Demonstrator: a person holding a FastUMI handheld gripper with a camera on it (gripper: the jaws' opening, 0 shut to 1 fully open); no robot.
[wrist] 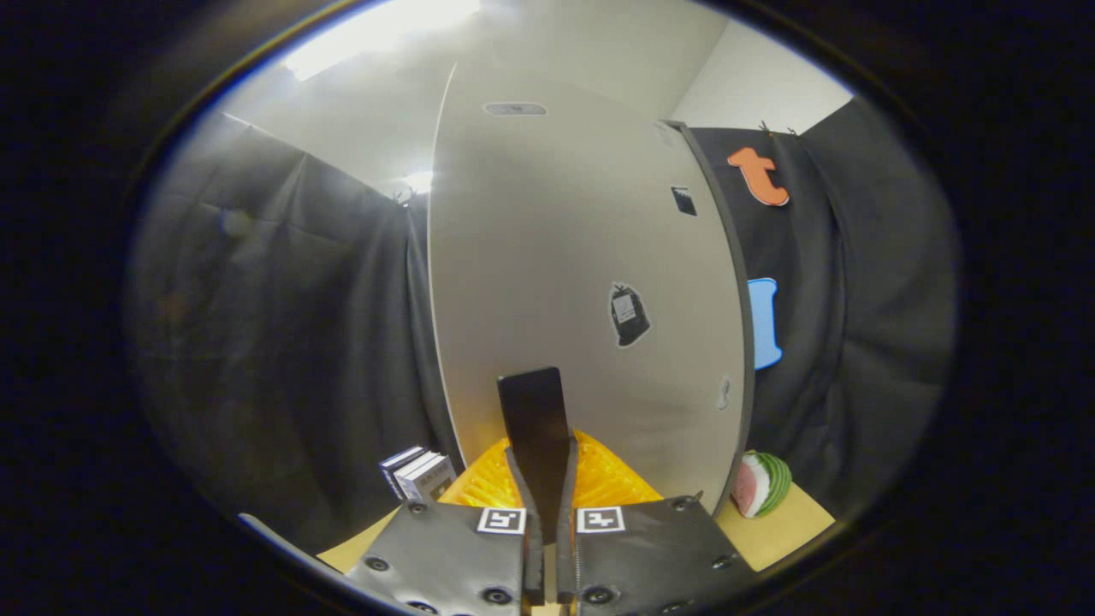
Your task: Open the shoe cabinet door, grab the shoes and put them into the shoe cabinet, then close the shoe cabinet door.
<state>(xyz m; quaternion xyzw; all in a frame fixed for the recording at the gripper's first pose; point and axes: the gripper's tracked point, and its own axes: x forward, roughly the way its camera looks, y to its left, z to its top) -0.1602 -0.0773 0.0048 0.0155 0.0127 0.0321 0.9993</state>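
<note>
The big pale cabinet door (582, 291) stands right ahead of the gripper (537, 411) and blocks most of the way. Its dark edge runs down the right side, and black cloth hangs on both sides. The two fingers are pressed close together, with nothing seen between them. An orange ridged thing (603, 479) sits just past the fingers, low in the middle. Small boxes (419, 473) stand at lower left. A watermelon toy (761, 483) lies at lower right on the tan table (783, 530).
</note>
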